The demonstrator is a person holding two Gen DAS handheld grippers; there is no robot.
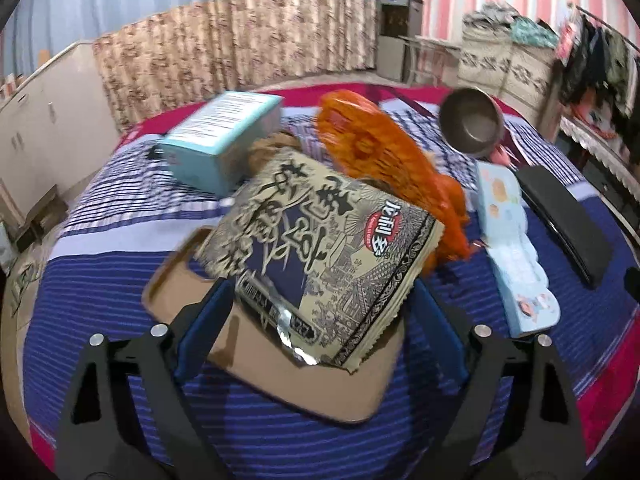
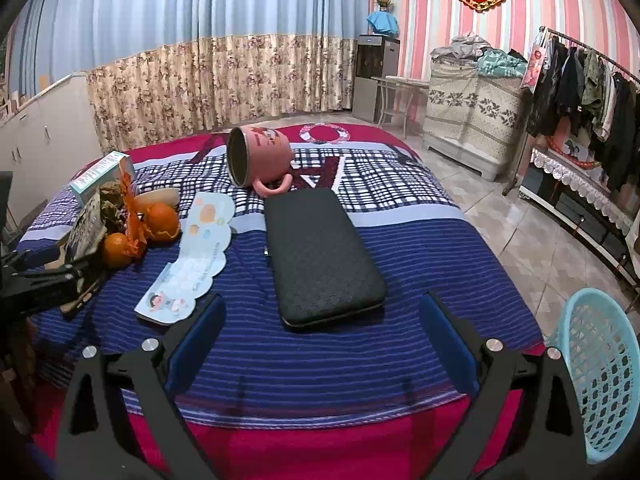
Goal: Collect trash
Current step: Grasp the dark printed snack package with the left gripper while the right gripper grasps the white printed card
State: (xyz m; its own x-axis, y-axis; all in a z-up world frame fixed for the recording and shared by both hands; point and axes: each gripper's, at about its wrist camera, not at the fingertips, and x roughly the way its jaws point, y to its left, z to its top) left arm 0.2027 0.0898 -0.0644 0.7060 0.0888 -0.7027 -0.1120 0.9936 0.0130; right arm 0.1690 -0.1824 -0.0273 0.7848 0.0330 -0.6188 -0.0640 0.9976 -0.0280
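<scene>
The left gripper [image 1: 320, 296] stands wide, its blue pads on either side of a printed snack wrapper [image 1: 320, 240]; whether the pads touch it cannot be told. The wrapper lies tilted over a brown tray [image 1: 256, 352] on the striped bedspread [image 1: 100, 280]. Just beyond it sits an orange mesh bag [image 1: 372, 148], and to the far left a pale blue box [image 1: 224, 136]. To the right lie a light blue card [image 1: 516, 256] and a black case [image 1: 564, 216], with a pink mug [image 1: 472, 120] on its side farther back. The right gripper [image 2: 320, 332] is wide too, with nothing between its pads, hovering over the near edge of the bed in front of the black case. A light blue basket [image 2: 600, 380] stands at the near right beside the bed.
</scene>
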